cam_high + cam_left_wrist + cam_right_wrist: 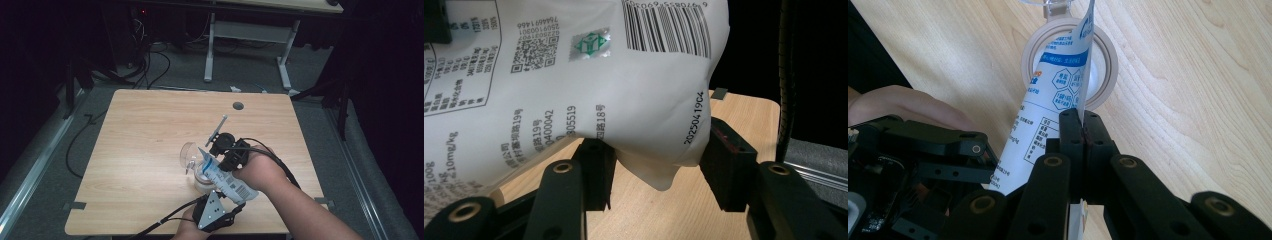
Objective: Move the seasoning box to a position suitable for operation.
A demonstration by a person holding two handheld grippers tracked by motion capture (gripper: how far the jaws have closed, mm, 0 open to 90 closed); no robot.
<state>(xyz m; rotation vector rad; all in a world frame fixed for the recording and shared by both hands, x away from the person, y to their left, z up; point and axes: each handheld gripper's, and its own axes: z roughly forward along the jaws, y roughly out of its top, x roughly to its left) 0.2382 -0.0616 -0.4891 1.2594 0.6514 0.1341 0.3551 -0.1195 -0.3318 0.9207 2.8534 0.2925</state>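
Your left gripper, lower centre, clamps the white bag's bottom end; your right gripper pinches its edge, jaws fully closed. Bag's long axis slants up-left, mouth over the clear jar. Jar's hinged lid stands open beside it.

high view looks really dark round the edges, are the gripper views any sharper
High view: only the table is lit, surroundings near black. Left gripper view: bag print crisp, slight glare on its green sticker. Right gripper view: jar bright, nearest fingers soft.
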